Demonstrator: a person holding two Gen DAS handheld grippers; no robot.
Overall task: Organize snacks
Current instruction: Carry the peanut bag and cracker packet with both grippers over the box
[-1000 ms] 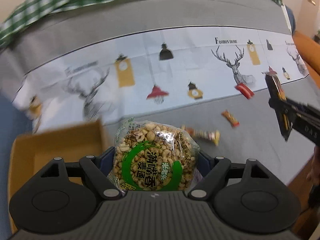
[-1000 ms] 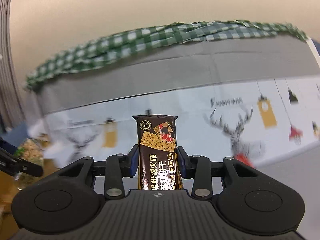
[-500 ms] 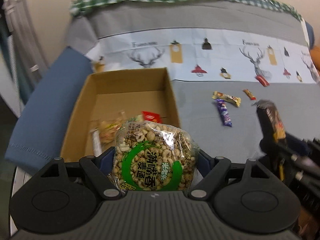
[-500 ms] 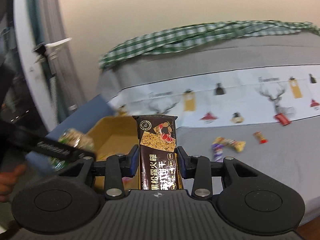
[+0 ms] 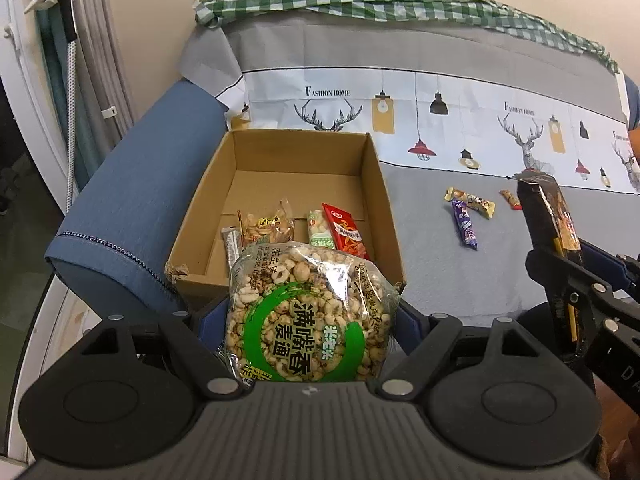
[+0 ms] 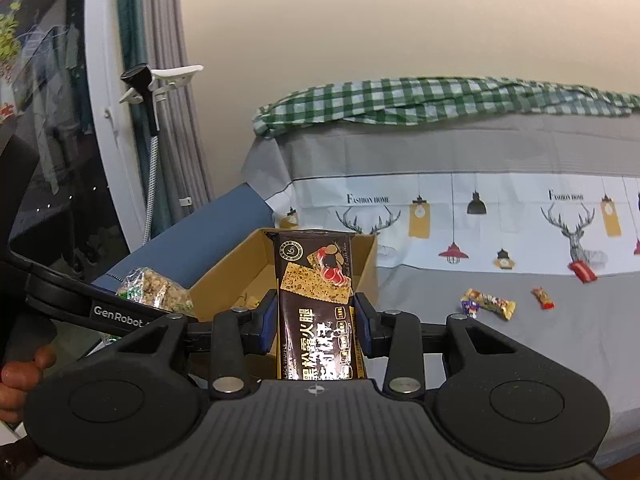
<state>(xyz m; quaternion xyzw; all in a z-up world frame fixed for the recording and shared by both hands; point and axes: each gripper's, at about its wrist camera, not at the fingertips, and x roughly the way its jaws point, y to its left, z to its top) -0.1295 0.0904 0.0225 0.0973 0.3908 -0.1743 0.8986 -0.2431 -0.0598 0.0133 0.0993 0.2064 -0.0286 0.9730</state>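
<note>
My left gripper (image 5: pixel 310 316) is shut on a clear bag of puffed grain snack with a green ring label (image 5: pixel 308 312), held just in front of the near wall of an open cardboard box (image 5: pixel 384 200). Several small snack packets (image 5: pixel 340 232) lie in the box. My right gripper (image 6: pixel 316 320) is shut on a dark brown cracker pack (image 6: pixel 314 304), held upright short of the box (image 6: pixel 368 264). The right gripper and its pack also show in the left wrist view (image 5: pixel 552 220). The left gripper with its bag shows in the right wrist view (image 6: pixel 152 292).
The box sits on a grey sofa seat beside a blue armrest (image 5: pixel 132 200). Loose candies lie on the seat: a purple bar (image 5: pixel 464 224), a gold wrapper (image 5: pixel 472 202), small red pieces (image 6: pixel 542 298) (image 6: pixel 582 270). A deer-print cloth (image 5: pixel 440 120) covers the backrest.
Both grippers swung left with their snacks. The box came into full view and is now directly ahead of both. Both grips are unchanged.
</note>
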